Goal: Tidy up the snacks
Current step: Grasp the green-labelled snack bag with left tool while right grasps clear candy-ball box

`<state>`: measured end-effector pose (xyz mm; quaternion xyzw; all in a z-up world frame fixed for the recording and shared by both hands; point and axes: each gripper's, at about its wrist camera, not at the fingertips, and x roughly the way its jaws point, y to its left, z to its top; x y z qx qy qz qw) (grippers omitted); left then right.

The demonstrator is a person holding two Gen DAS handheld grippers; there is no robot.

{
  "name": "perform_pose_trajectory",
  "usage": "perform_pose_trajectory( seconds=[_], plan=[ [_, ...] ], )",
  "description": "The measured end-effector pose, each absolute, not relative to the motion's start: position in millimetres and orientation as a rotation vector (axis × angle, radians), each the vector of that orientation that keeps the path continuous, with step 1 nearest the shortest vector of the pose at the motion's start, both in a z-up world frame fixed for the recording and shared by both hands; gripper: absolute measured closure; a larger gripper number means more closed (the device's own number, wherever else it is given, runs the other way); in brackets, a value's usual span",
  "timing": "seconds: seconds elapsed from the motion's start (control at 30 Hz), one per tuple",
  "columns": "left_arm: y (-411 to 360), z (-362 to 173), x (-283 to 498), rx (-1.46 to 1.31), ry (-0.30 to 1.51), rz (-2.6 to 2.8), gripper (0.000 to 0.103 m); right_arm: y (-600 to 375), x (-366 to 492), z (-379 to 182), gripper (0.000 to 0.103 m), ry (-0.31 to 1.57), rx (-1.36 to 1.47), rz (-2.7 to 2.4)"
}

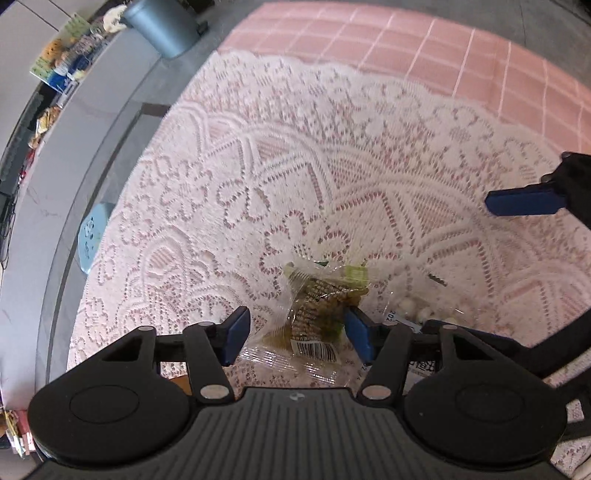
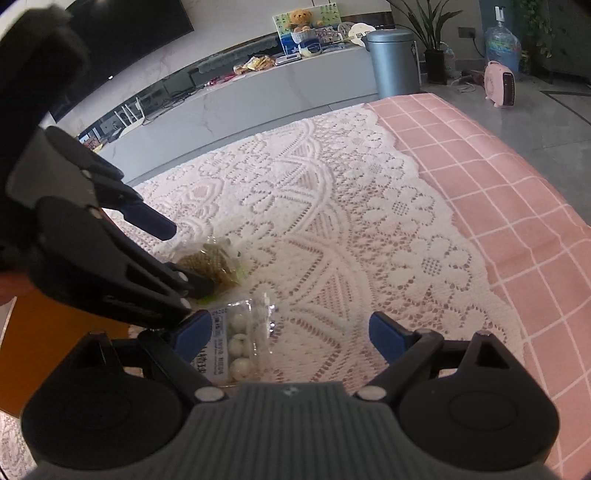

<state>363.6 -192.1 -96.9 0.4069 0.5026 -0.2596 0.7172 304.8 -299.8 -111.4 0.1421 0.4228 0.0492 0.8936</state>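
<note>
Below, your left gripper (image 1: pixel 295 332) hangs with jaws apart around a clear packet of brown-green snacks (image 1: pixel 317 306) lying on the white lace-covered surface (image 1: pixel 369 166). Beside it, your right gripper (image 2: pixel 286 336) stands wide open, a clear packet of white balls (image 2: pixel 240 339) by its left pad.

My left hand-held gripper (image 1: pixel 295 332) points steeply down at the surface (image 1: pixel 369 155), which is covered by a white lace cloth (image 1: pixel 258 166) over a pink checked cloth (image 1: pixel 424 48). Its blue pads (image 1: pixel 236 334) stand apart on either side of a clear packet of green-brown snacks (image 1: pixel 317 306), not pressing it. Just right of that lies a clear packet of white balls (image 1: pixel 417 312). A blue pad of my right hand-held gripper (image 1: pixel 524 201) enters at the right edge. A grey bin (image 1: pixel 166 26) stands on the floor beyond.
</note>
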Motion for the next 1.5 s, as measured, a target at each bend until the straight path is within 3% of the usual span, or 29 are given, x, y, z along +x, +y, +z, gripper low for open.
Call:
perform_pose_trajectory(
  seconds=[0.3,0.73,0.97,1.27,1.5],
  plan=[
    [-193.4,-108.1,369.7,0.866,1.169,-0.529,0.043,-299.3,306.4,-118.9,0.014,0.901,0.268,0.088],
    [-173.3,-80.6,353.6,0.67,1.071,-0.47,0.058,-300.8,301.9,-114.4,0.013,0.87,0.279,0.077],
    [-132.6,-31.6,330.3,0.401,0.991,-0.428,0.058,-282.9,296.6,-109.3,0.004,0.861,0.258,0.167],
    [-65.6,24.4,284.5,0.085,0.839,-0.335,0.058,-230.8,288.0,-117.2,0.004,0.873,0.034,0.263],
    [-21.1,33.4,255.5,-0.053,0.775,-0.243,0.058,-228.4,292.9,-126.9,0.003,0.878,0.065,0.233]
  ],
)
